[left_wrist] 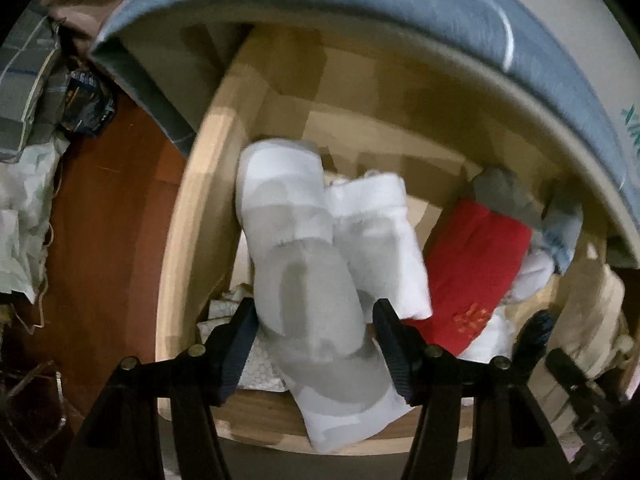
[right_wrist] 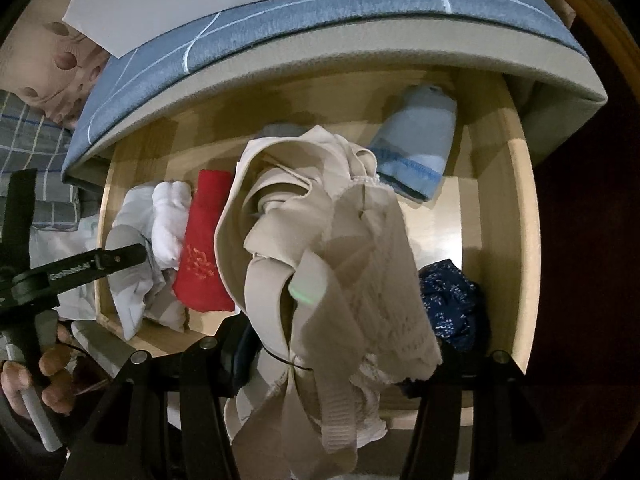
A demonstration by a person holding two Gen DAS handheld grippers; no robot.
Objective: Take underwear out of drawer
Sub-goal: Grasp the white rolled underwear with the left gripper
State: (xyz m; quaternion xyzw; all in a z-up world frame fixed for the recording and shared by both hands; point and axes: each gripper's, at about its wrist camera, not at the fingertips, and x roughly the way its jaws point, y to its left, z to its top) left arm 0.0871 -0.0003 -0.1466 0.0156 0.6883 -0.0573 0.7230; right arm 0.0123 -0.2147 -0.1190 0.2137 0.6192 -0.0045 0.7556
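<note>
While the right gripper [right_wrist: 320, 364] hangs above the open wooden drawer [right_wrist: 520, 240] with a beige lace undergarment [right_wrist: 320, 248] clamped between its fingers and draped down in front of them, the left gripper [left_wrist: 316, 336] points straight down into the same drawer, its fingers set on either side of a white-and-grey sock bundle [left_wrist: 312, 280]; whether the pads press it cannot be told. Just right of the left gripper lie a red folded garment [left_wrist: 476, 260] and more white socks [left_wrist: 376, 236]. Beyond the right gripper sit a pale blue sock [right_wrist: 416, 148] and a dark blue patterned piece [right_wrist: 452, 300]. Removal seems under way: next, the beige piece likely needs carrying clear of the drawer.
</note>
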